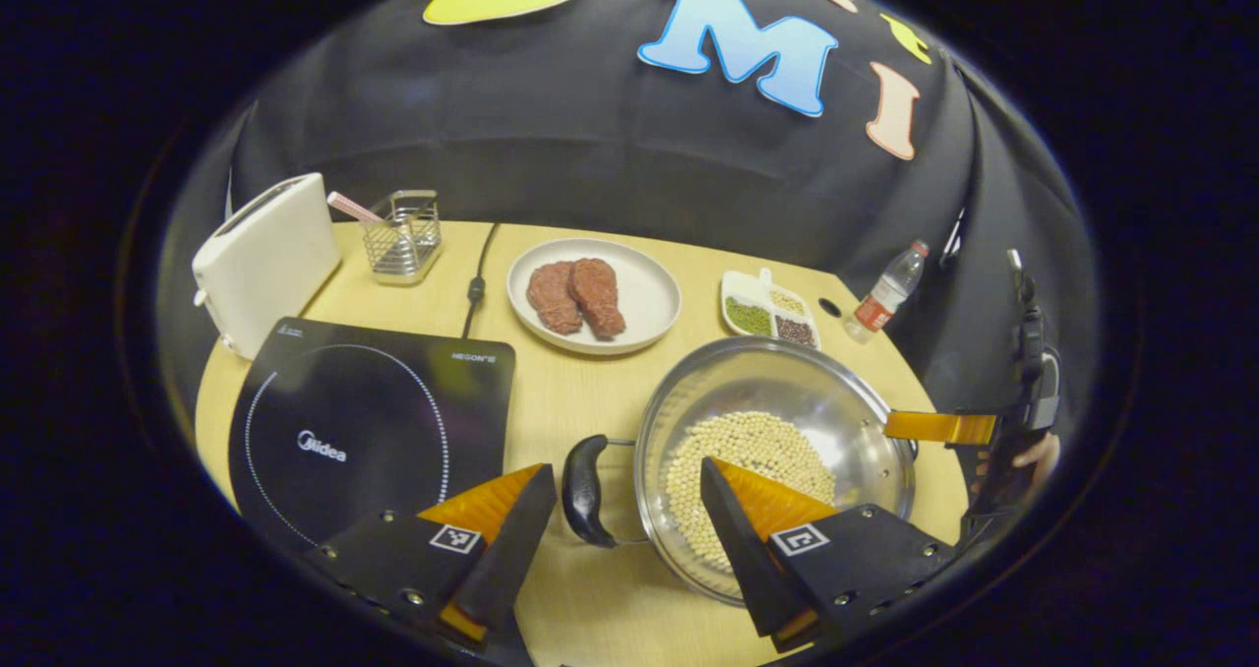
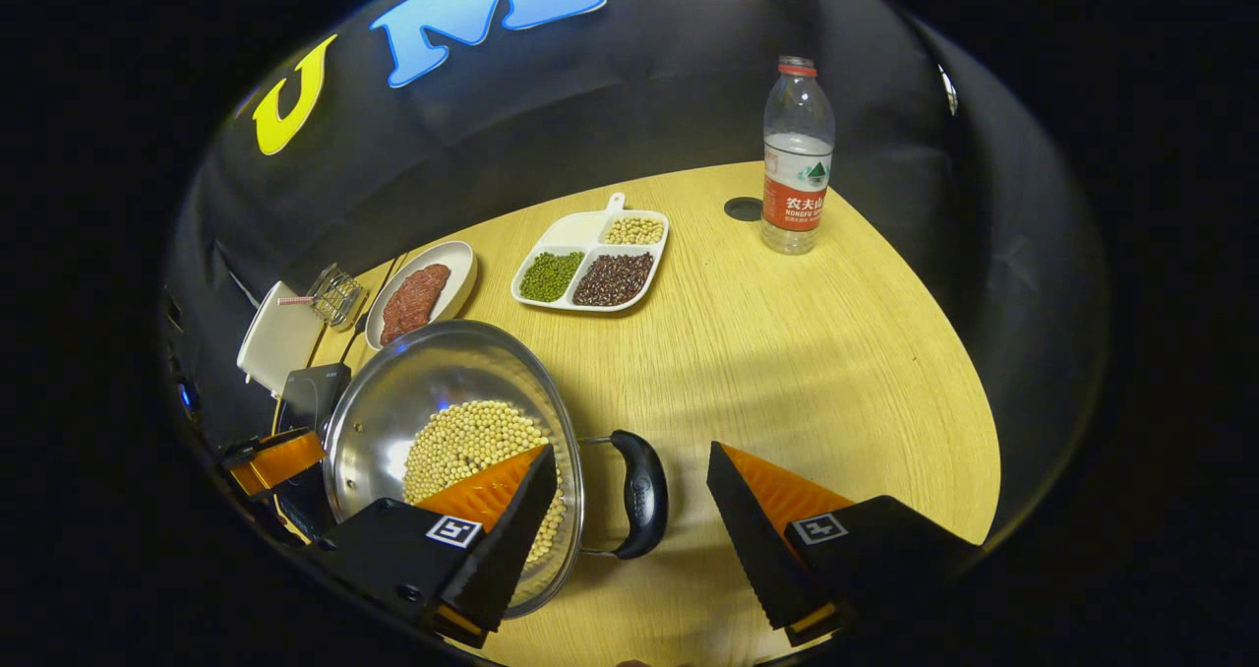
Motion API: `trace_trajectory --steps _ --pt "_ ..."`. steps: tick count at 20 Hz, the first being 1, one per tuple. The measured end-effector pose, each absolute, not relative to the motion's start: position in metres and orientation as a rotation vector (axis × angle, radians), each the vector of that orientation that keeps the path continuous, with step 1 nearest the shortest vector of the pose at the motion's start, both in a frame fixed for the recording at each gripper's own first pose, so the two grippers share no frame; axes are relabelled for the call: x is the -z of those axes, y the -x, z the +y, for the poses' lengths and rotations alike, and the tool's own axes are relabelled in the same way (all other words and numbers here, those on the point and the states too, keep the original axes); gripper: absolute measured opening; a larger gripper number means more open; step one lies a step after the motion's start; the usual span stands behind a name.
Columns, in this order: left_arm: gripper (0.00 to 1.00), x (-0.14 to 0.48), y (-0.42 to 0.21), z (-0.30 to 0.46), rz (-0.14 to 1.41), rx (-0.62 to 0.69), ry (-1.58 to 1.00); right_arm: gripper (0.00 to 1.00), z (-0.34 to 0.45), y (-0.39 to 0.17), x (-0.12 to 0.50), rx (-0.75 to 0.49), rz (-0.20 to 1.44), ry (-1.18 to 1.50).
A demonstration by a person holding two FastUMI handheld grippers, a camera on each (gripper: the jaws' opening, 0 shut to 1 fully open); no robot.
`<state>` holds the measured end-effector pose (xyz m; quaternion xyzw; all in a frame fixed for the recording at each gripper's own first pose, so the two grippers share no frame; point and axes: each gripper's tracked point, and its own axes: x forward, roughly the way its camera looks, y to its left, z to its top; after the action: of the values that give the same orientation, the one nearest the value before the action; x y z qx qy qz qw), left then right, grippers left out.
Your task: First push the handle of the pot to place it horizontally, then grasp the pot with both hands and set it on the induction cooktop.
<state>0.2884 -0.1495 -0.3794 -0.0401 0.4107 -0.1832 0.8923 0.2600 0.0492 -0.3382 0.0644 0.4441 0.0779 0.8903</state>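
Observation:
A steel pot (image 1: 787,392) holding pale beans sits on the wooden table, right of the black induction cooktop (image 1: 364,421). One black side handle (image 1: 582,490) of the pot lies between the fingers of my open left gripper (image 1: 625,470), whose right finger hangs over the beans. In the right gripper view the pot (image 2: 433,392) is at the left, and its other black handle (image 2: 641,495) lies inside my open right gripper (image 2: 629,451); that gripper's left finger reaches over the pot's rim. The right gripper (image 1: 939,427) also appears at the pot's far rim in the left gripper view.
A white toaster (image 1: 266,259) and a wire holder (image 1: 401,237) stand behind the cooktop. A plate of meat (image 1: 593,295), a divided dish of beans (image 2: 590,266) and a water bottle (image 2: 797,155) sit farther back. A black cable (image 1: 479,278) runs across the table.

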Motion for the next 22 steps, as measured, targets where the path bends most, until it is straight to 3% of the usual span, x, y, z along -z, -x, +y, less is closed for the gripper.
trace_trajectory --steps 3,4,5,7,8,9,11,12,14,16,17,18,19,22 --pt "0.9 0.392 -0.294 -0.153 0.876 0.402 0.097 0.98 0.057 -0.26 0.35 -0.18 0.939 -0.132" --pt "0.9 0.398 -0.296 -0.156 0.885 0.408 0.102 0.93 0.059 -0.26 0.353 -0.185 0.946 -0.13" --pt "0.9 0.405 -0.3 -0.157 0.894 0.409 0.104 0.98 0.063 -0.26 0.357 -0.195 0.95 -0.131" --pt "0.9 0.417 -0.302 -0.16 0.92 0.415 0.11 0.97 0.07 -0.26 0.364 -0.203 0.959 -0.155" --pt "0.91 0.42 -0.302 -0.163 0.934 0.425 0.121 0.89 0.073 -0.26 0.367 -0.207 0.964 -0.174" --pt "0.9 0.423 -0.302 -0.166 0.941 0.435 0.136 0.96 0.075 -0.26 0.369 -0.209 0.964 -0.187" --pt "0.83 0.43 -0.307 -0.162 0.948 0.413 0.136 0.8 0.077 -0.26 0.371 -0.22 0.957 -0.187" --pt "0.73 0.432 -0.305 -0.162 0.956 0.42 0.156 0.8 0.076 -0.259 0.372 -0.222 0.952 -0.173" --pt "0.75 0.439 -0.302 -0.163 0.985 0.411 0.171 0.75 0.072 -0.261 0.375 -0.222 0.937 -0.134" --pt "0.63 0.447 -0.31 -0.162 0.98 0.396 0.162 0.72 0.066 -0.261 0.379 -0.212 0.935 -0.097" --pt "0.58 0.444 -0.306 -0.16 0.985 0.396 0.165 0.59 0.068 -0.26 0.378 -0.209 0.936 -0.098" --pt "0.53 0.444 -0.306 -0.161 0.991 0.394 0.157 0.63 0.067 -0.261 0.379 -0.205 0.939 -0.101" --pt "0.58 0.446 -0.304 -0.16 1.002 0.39 0.151 0.62 0.067 -0.261 0.379 -0.207 0.941 -0.104" --pt "0.57 0.444 -0.301 -0.157 1.016 0.381 0.143 0.59 0.067 -0.259 0.378 -0.198 0.959 -0.127"
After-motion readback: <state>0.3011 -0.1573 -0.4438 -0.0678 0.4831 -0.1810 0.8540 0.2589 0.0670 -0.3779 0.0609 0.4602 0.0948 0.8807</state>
